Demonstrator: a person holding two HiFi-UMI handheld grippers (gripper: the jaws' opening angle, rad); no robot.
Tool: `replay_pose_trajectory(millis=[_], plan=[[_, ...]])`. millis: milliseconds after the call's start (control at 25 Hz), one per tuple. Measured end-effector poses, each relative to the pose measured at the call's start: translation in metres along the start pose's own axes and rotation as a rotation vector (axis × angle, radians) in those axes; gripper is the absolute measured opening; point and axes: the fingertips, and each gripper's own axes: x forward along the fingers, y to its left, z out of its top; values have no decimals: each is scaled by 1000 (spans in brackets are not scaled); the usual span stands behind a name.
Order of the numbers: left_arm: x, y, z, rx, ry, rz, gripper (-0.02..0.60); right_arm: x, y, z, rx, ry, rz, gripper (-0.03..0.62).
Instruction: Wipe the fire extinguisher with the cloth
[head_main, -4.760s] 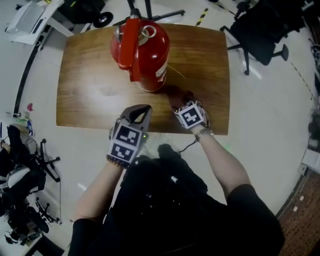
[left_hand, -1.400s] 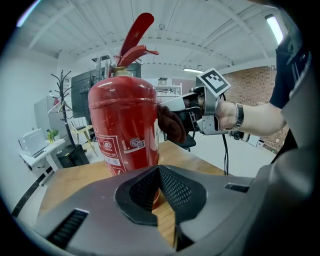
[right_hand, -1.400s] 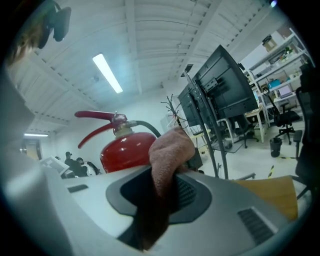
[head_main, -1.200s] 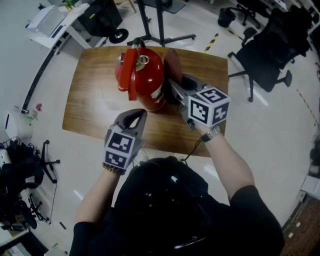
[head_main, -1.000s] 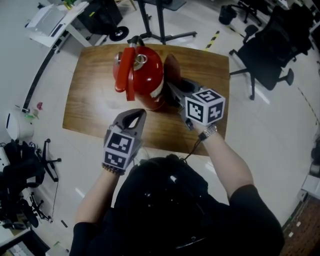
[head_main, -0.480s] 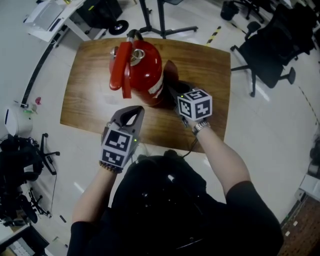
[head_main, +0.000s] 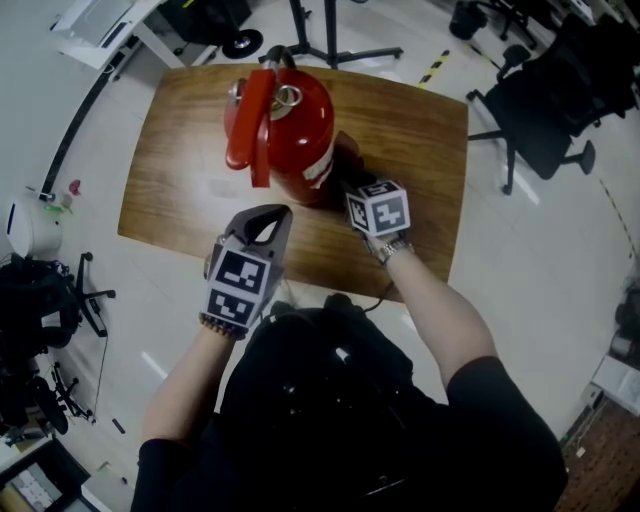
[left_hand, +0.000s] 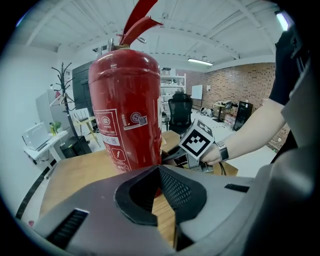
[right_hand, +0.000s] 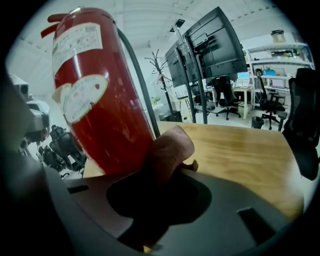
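The right claw (right_hand: 159, 202) pinches the brown cloth (right_hand: 168, 147), so the loose end sticks out in front for rubbing. The red fire extinguisher (right_hand: 92, 95) stands on the table (head_main: 420, 130) right ahead, maybe touching the cloth. The left claw (left_hand: 159, 186) is shut on nothing and waits nearby.

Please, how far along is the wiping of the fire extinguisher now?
Done: the right gripper has the cloth pinched in its jaws. In hand: the cloth is low beside the fire extinguisher, touching its body or nearly so. Left: the wiping itself; nothing shows which parts are already wiped. The left gripper is shut and empty, apart from the extinguisher.
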Motion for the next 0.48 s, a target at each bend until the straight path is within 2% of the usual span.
replay_pose_trajectory(millis=[160, 480], plan=[[5, -1, -3, -5, 21, 0, 0, 11, -2, -15, -50, 61, -32, 92], [9, -6, -9, -12, 47, -9, 0, 13, -3, -19, -55, 83, -52, 92]])
